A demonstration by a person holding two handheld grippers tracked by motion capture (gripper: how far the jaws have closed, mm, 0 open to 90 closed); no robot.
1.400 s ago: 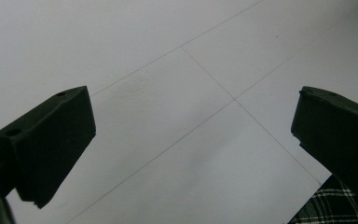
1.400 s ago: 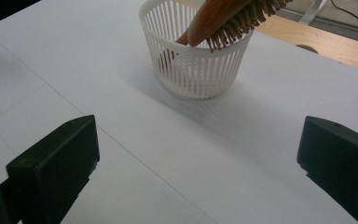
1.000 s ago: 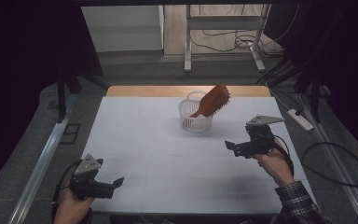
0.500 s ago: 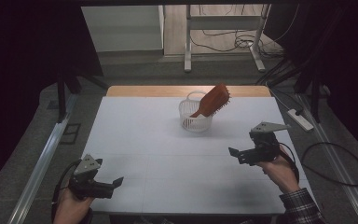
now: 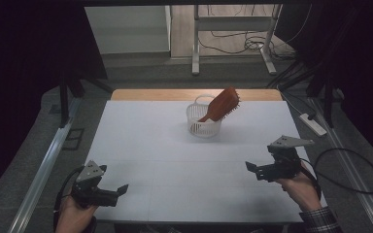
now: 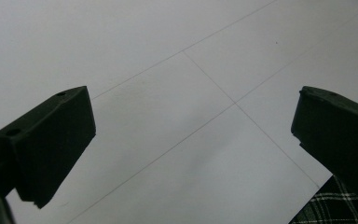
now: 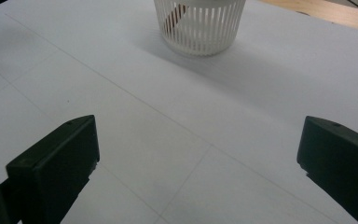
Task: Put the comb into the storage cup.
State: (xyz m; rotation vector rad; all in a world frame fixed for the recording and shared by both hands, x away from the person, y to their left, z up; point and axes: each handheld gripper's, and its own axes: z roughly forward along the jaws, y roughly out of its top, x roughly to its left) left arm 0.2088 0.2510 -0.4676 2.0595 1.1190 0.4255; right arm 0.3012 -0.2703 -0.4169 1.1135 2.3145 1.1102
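Hairbrush (image 5: pixel 222 105) in basket, both tongs empty near front edge.
Tabletop (image 5: pixel 165 145): white, w/ wood strip along far edge. White slatted basket (image 5: pixel 203 120) stands near far edge, abt centre; brown hairbrush leans in it, handle down, bristle head sticking up & out to the right. Right tongs (image 5: pixel 249 168) held over front-right part, jaws spread, pointing toward the basket, well apart from it. Left tongs (image 5: pixel 122 188) at front-left corner, jaws spread, nothing betw. them.
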